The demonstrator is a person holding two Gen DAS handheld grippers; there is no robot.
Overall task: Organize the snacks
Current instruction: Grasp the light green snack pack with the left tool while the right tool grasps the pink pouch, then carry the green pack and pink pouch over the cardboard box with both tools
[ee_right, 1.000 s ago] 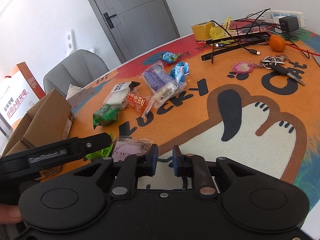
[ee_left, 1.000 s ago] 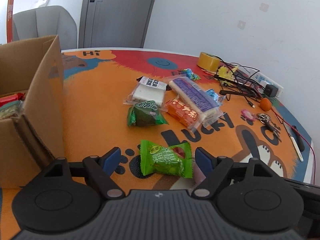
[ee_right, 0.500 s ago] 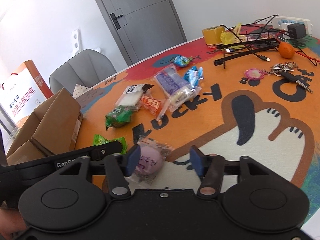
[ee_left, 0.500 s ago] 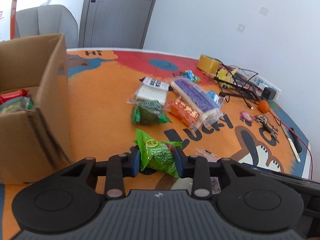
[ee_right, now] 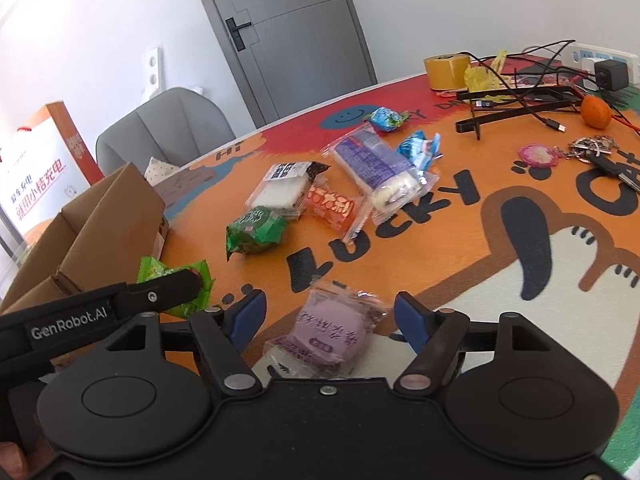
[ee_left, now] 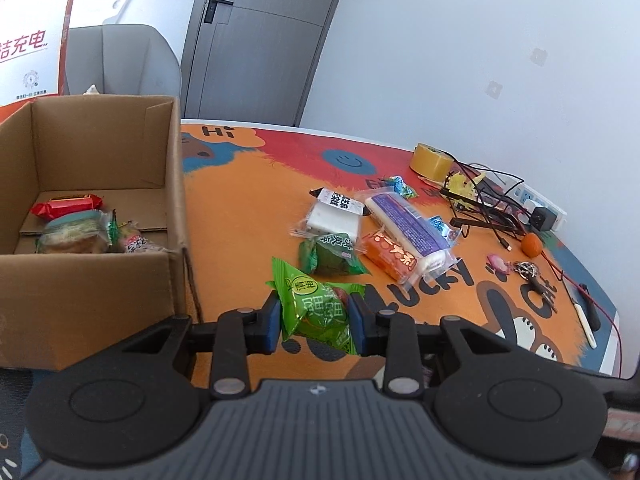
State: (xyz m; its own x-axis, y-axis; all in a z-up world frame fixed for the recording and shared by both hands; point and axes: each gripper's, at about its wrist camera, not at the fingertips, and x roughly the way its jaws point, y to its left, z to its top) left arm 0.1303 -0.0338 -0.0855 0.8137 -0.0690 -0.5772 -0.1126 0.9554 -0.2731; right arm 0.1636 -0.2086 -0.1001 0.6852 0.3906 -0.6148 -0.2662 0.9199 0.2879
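Observation:
My left gripper is shut on a bright green snack packet, held just above the orange mat to the right of the open cardboard box. Several snacks lie inside the box. The right wrist view shows the same packet behind the left gripper's finger. My right gripper has its jaws opening around a purple snack packet that lies on the mat untouched. Farther off lie a dark green packet, a white one, an orange one and a long purple one.
A yellow tape roll, tangled black cables, a power strip, a tangerine and keys crowd the far right of the table. A grey chair stands behind the box.
The left gripper closed on the bright green packet and lifted it a little, nearer the box. The right gripper went from shut to wide apart, with the purple packet now between its fingers.

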